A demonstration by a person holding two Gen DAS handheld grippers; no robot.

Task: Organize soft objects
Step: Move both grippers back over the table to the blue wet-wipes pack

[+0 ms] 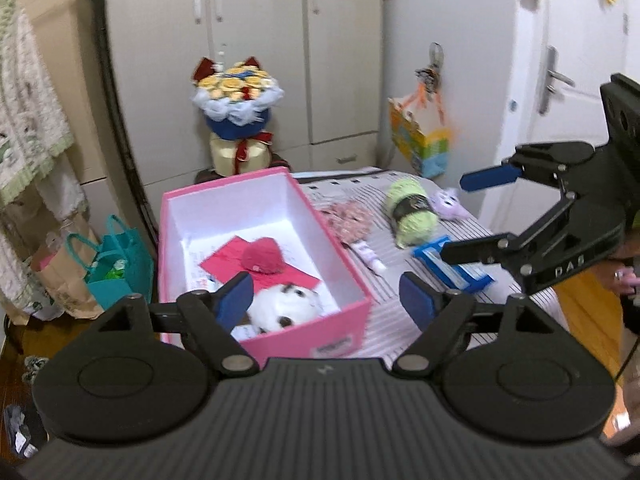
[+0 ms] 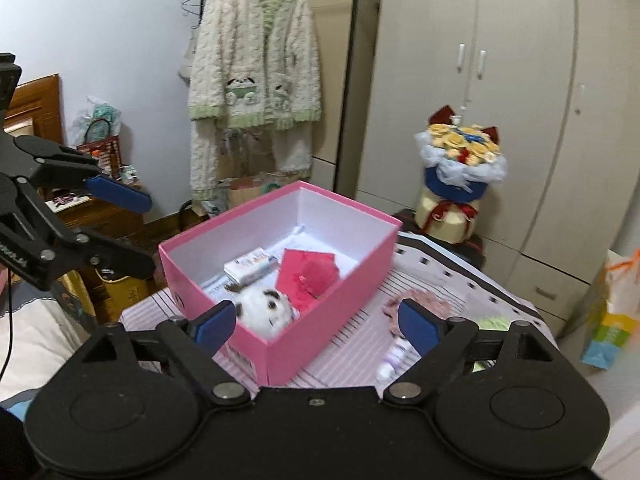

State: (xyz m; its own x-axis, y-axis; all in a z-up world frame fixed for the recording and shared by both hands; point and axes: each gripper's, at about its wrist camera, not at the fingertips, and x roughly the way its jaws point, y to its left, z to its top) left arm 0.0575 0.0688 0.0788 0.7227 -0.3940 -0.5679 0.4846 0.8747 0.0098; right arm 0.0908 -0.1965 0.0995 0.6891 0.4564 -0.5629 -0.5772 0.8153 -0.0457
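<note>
A pink box [image 1: 352, 280] [image 2: 208, 280] stands open on a striped table. Inside lie a white plush toy with dark patches [image 1: 280, 308] [image 2: 266, 306], a red pompom [image 1: 262, 256] [image 2: 316, 276] on a red envelope, and a small white packet [image 2: 250, 266]. On the table right of the box lie a green yarn skein [image 1: 410, 208], a pink fluffy piece [image 1: 348, 220] [image 2: 416, 304] and a purple plush [image 1: 450, 202]. My left gripper [image 1: 326, 300] is open and empty above the box's near corner. My right gripper [image 2: 316, 322] [image 1: 454, 220] is open and empty, above the table to the box's right.
A small white tube [image 1: 370, 256] [image 2: 394, 358] and a blue packet [image 1: 452, 266] lie on the striped cloth [image 1: 400, 320]. A flower bouquet [image 1: 236, 116] [image 2: 460, 176] stands behind the table before white wardrobes. Paper bags [image 1: 108, 268] sit on the floor at left.
</note>
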